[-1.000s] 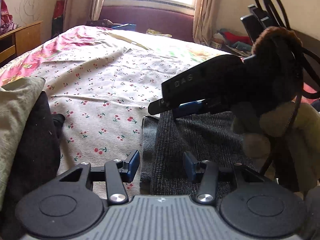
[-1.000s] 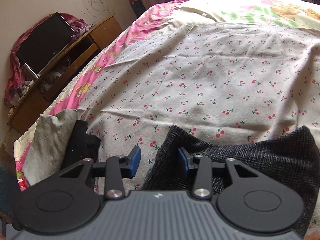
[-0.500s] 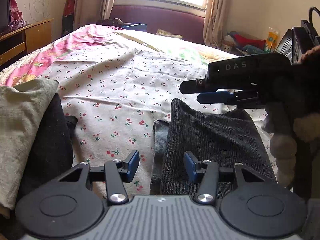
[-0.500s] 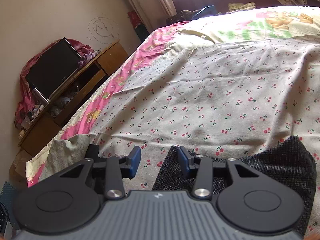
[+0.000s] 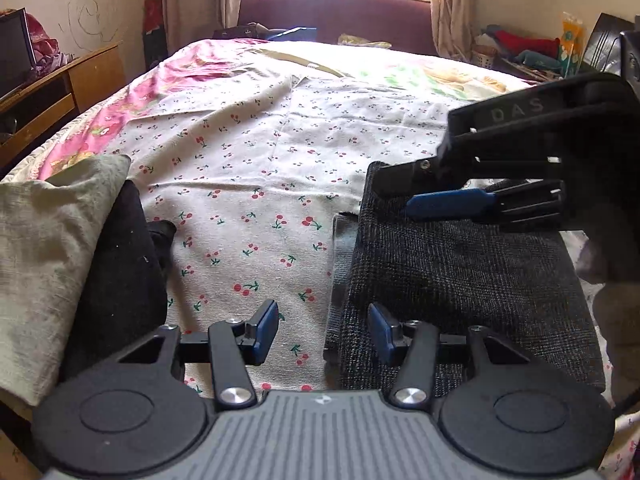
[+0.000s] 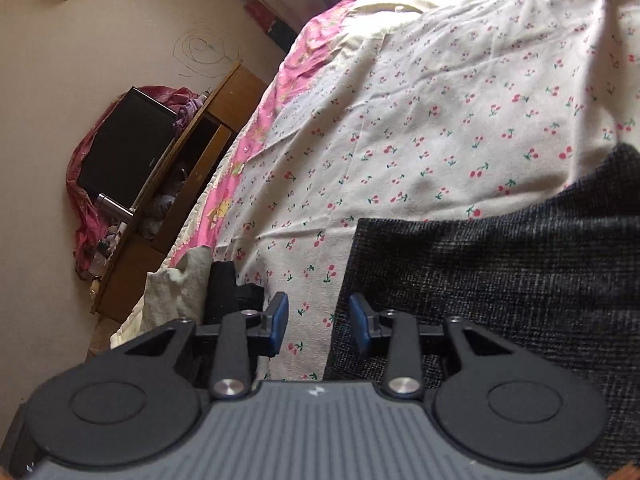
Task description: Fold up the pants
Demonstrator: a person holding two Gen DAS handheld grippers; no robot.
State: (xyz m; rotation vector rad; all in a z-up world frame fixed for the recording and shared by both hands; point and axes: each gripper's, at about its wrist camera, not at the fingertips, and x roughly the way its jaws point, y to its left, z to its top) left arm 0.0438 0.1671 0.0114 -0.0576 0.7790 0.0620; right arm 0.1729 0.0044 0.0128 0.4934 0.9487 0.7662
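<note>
The pants (image 5: 460, 276) are a coarse, dark grey woven cloth, folded into a flat rectangle on the right side of the bed (image 5: 256, 152), whose thin cream sheet is printed with cherries. The left claw (image 5: 323, 332) hangs angled down over the fold's left edge, jaws half apart and empty. The right claw (image 6: 319, 324) tilts above the far left corner, jaws closing, gripping nothing.
</note>
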